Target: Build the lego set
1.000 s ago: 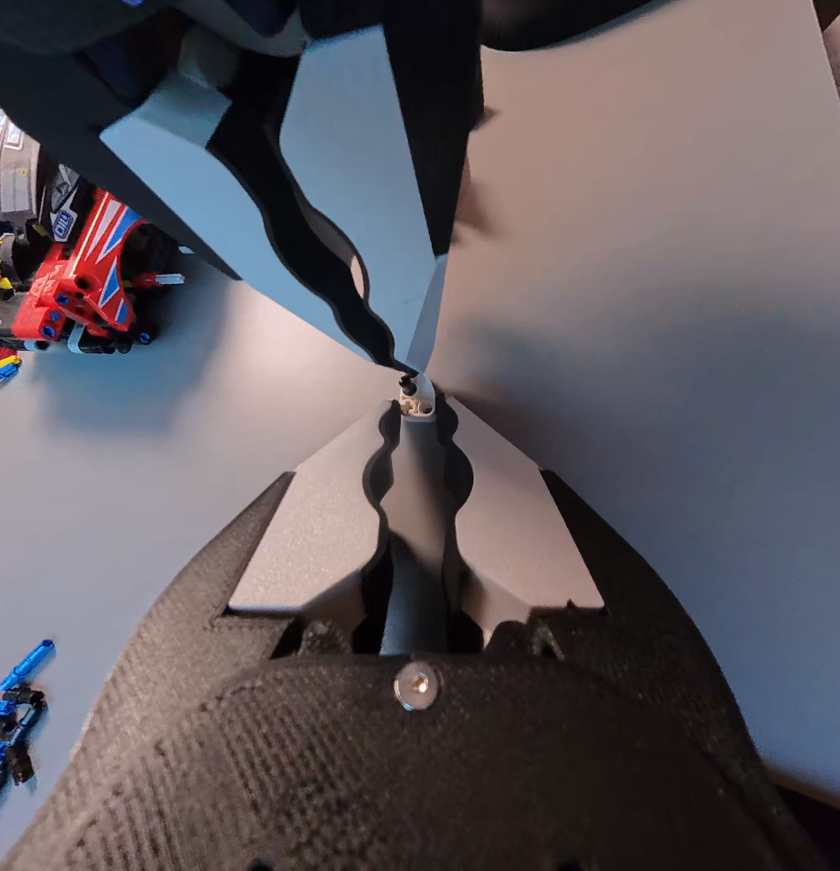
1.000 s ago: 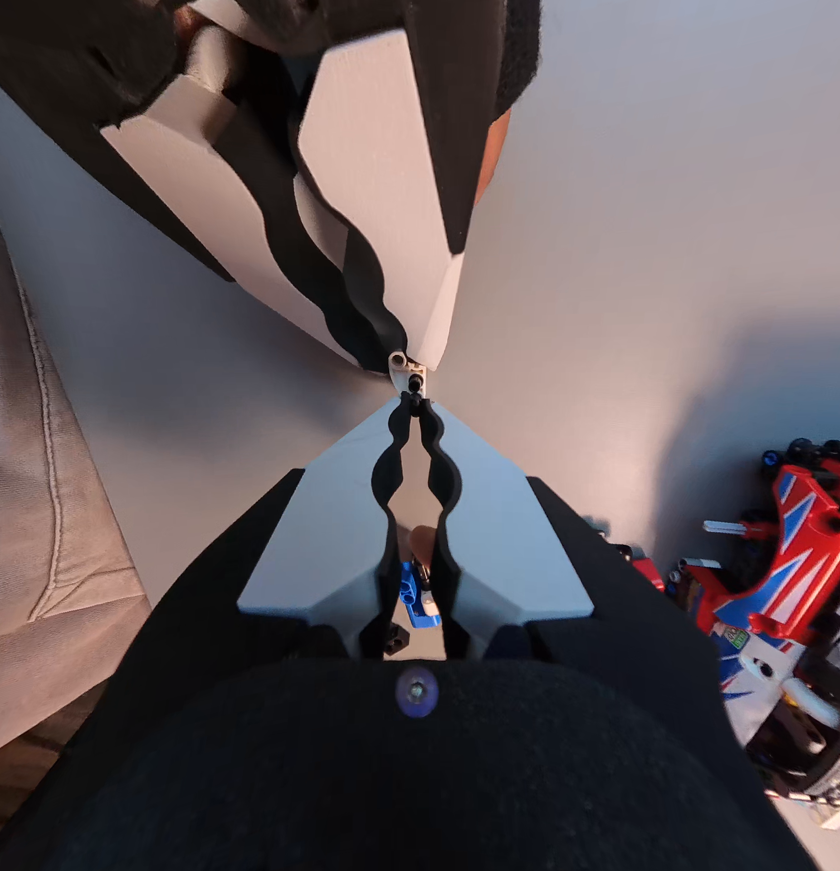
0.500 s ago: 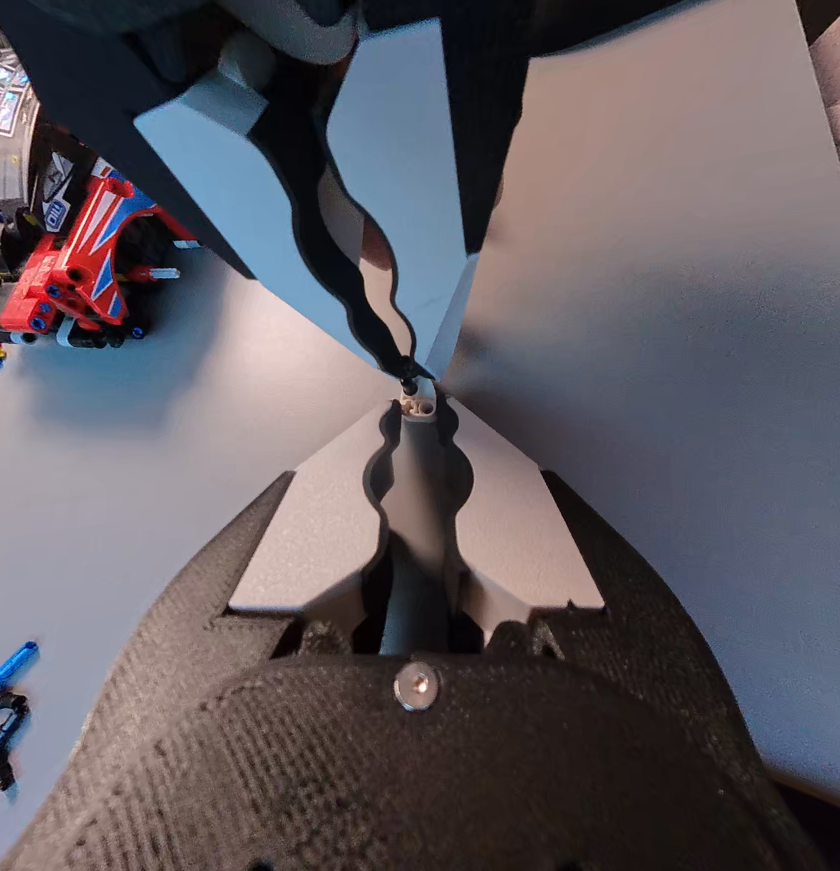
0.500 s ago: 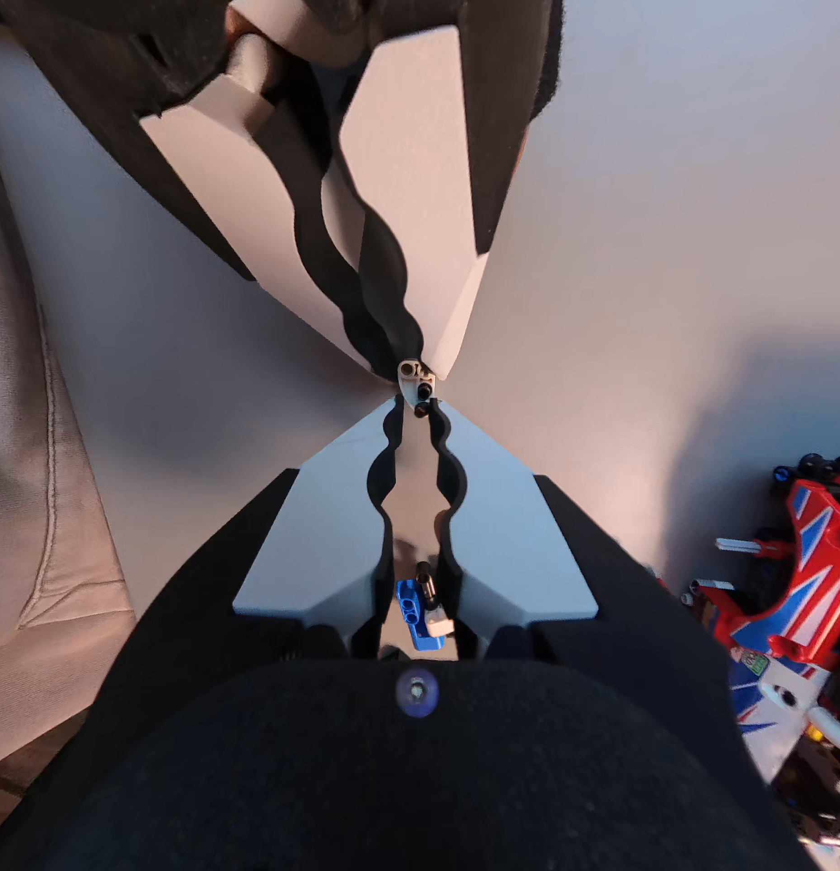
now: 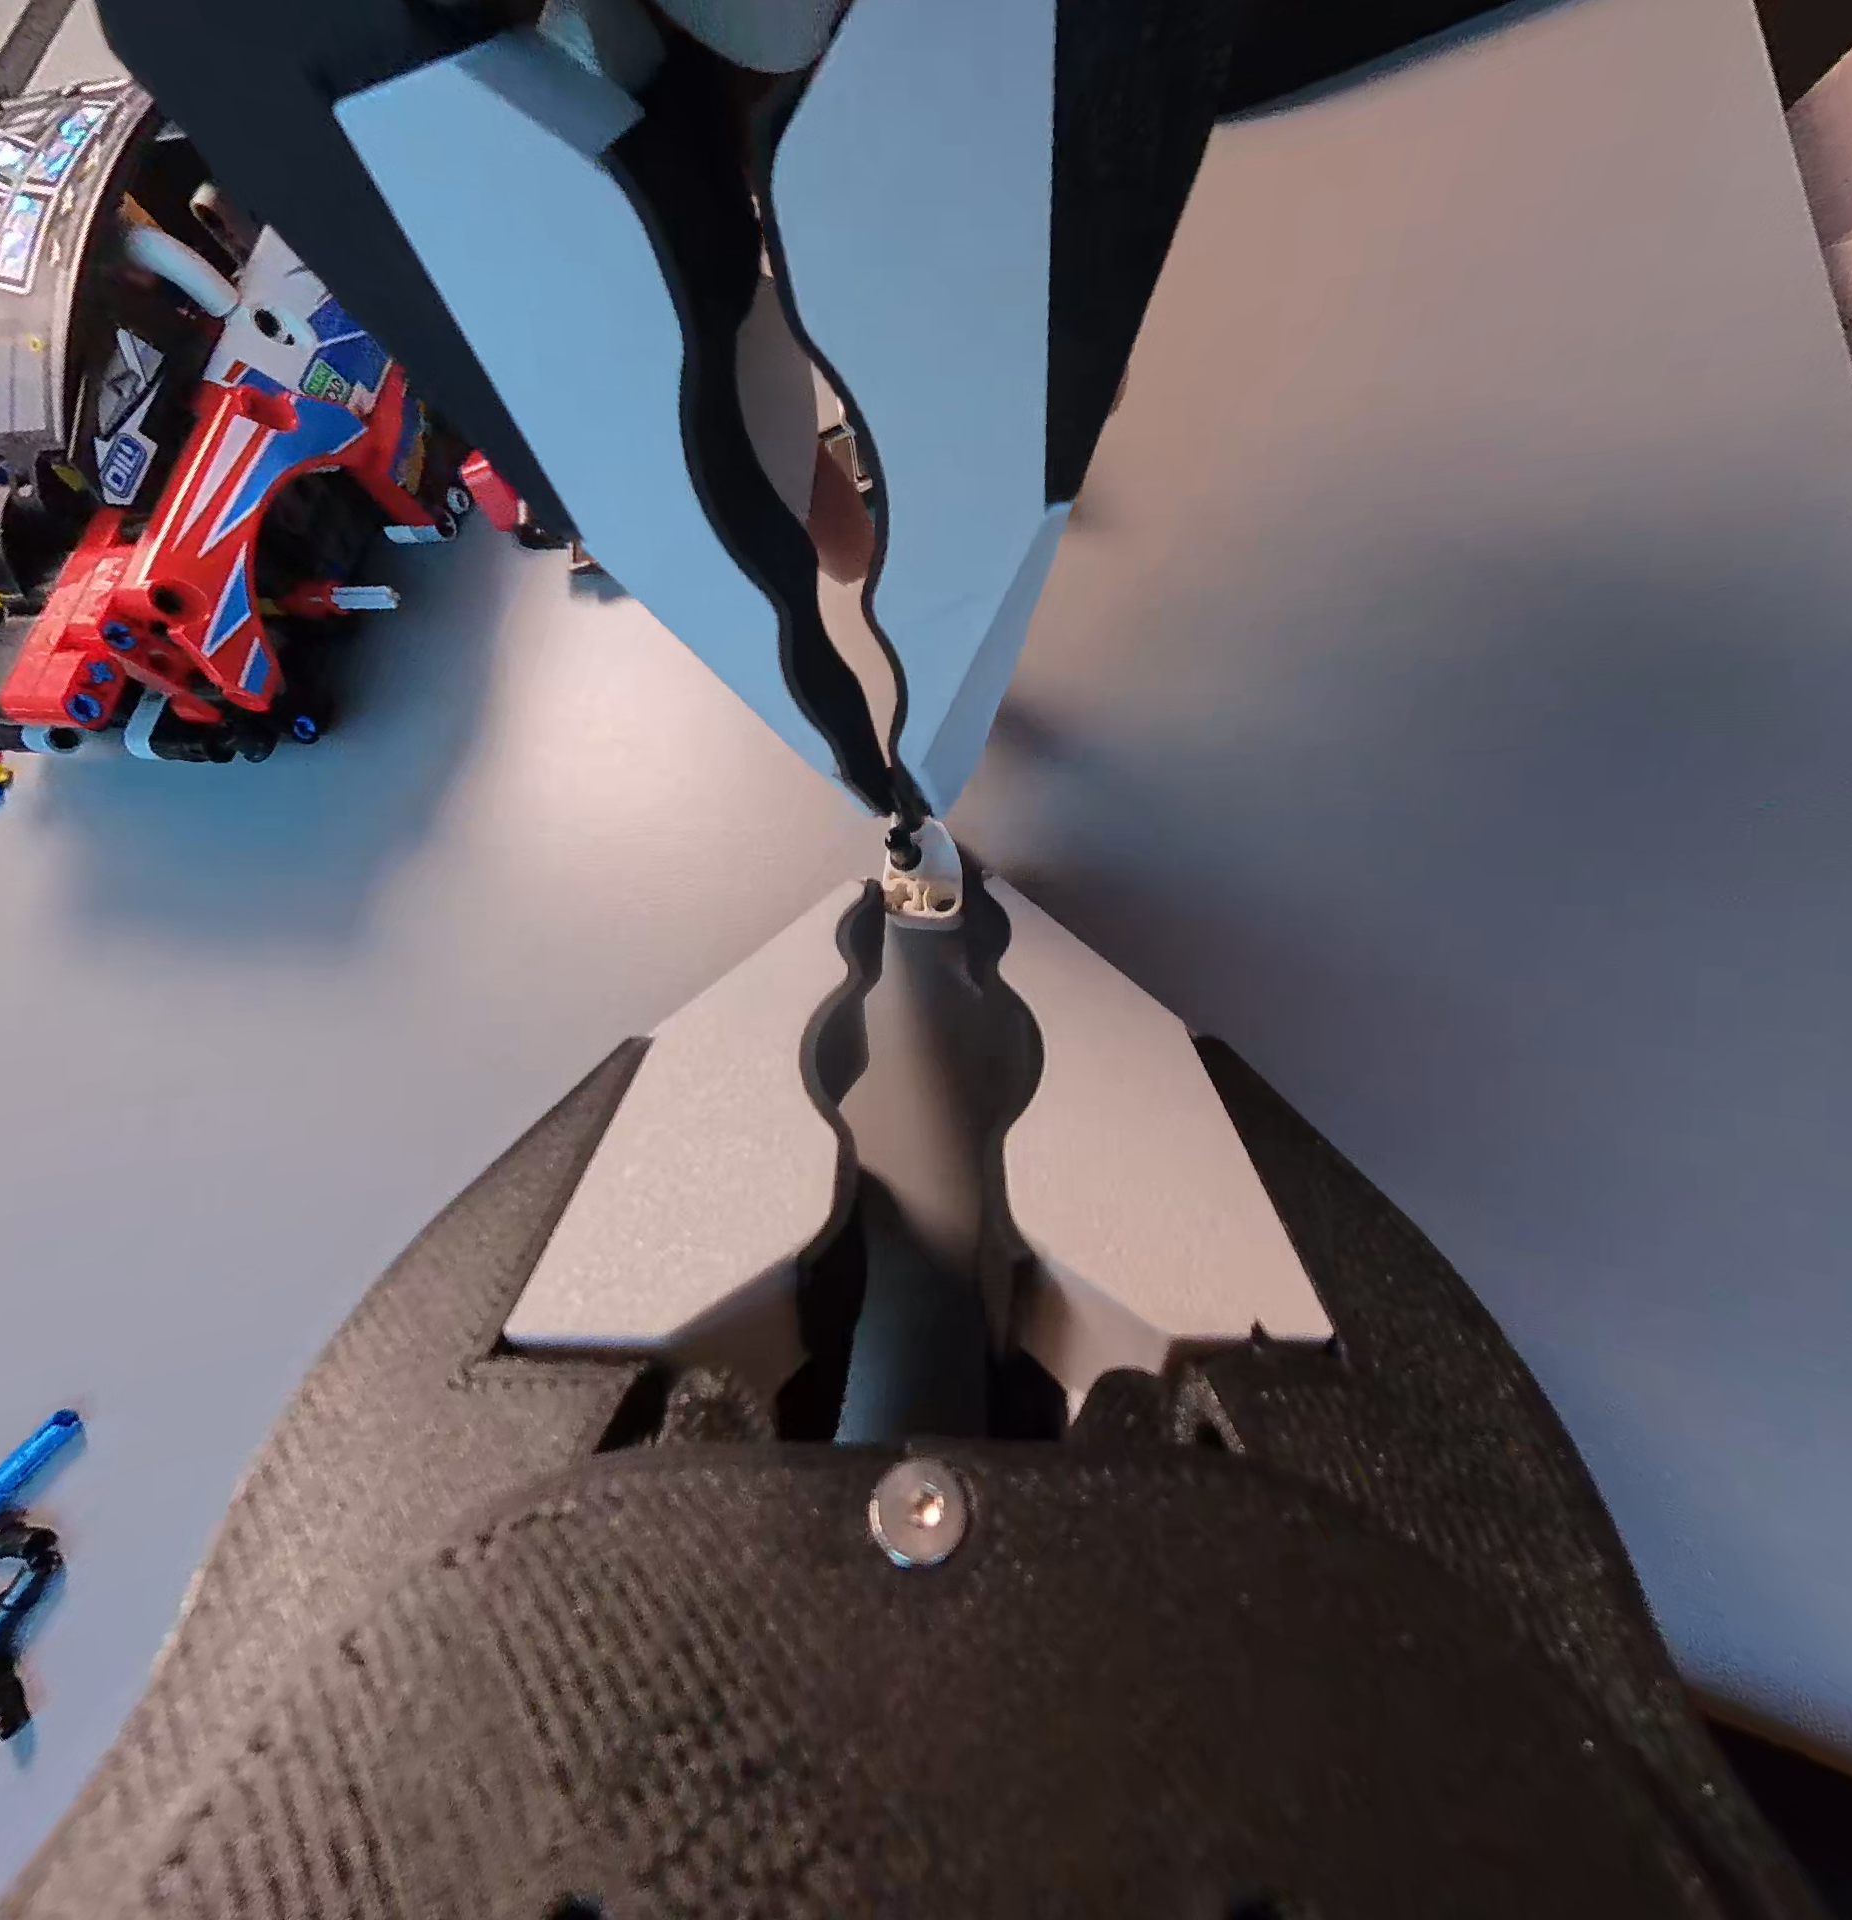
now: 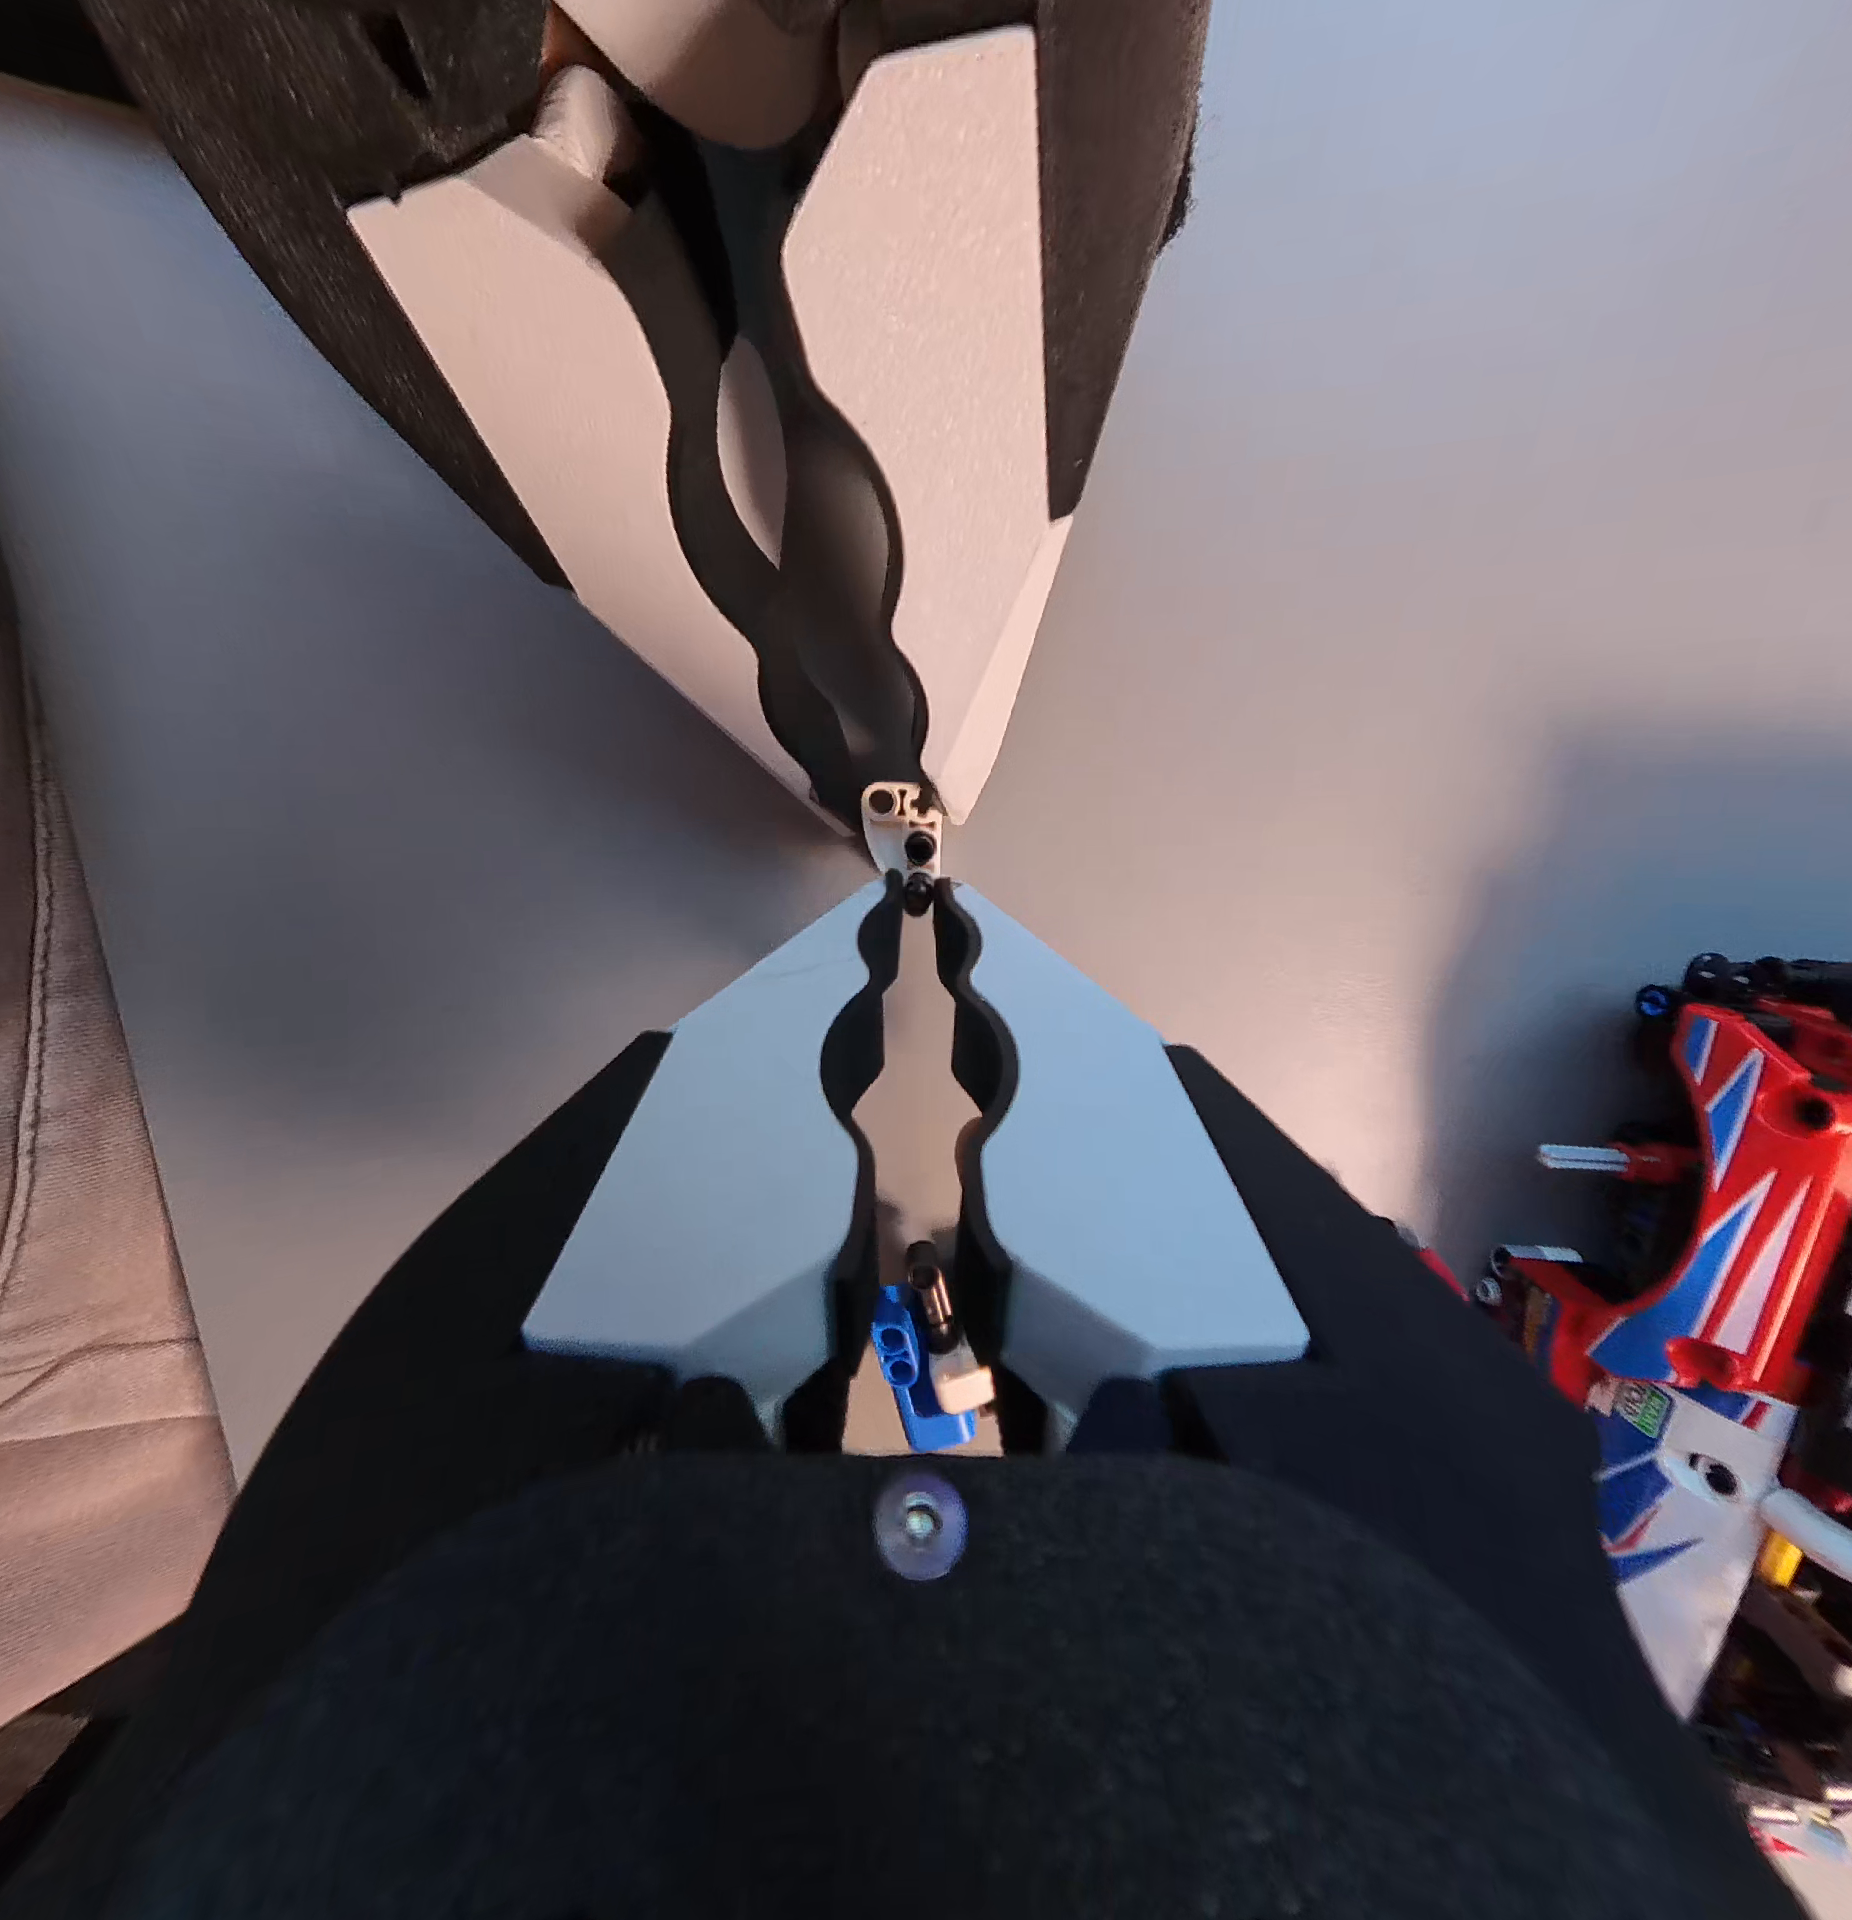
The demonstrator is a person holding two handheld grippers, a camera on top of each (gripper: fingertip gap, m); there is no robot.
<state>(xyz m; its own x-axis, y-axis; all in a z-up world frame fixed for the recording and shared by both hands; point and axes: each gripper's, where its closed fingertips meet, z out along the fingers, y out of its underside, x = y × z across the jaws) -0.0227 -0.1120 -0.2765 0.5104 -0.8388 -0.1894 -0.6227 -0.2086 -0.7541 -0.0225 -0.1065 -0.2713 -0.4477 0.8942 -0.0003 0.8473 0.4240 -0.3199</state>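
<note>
Left gripper (image 5: 922, 902): pinching a white connector (image 5: 924, 881) at frame centre.
Right gripper (image 6: 914, 891): pressed onto a black pin (image 6: 915, 894), tip to tip with the connector.
Model (image 5: 189, 582): red and blue, upper left, on the bench (image 5: 1421, 727).
Loose parts (image 5: 8, 1538): blue and black, lower left edge.

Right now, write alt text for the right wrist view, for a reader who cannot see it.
The right gripper pinches a small black pin at its tips, against a small white connector piece held by the left gripper opposite, above a grey table. A partly built red, white and blue model sits at right.
</note>
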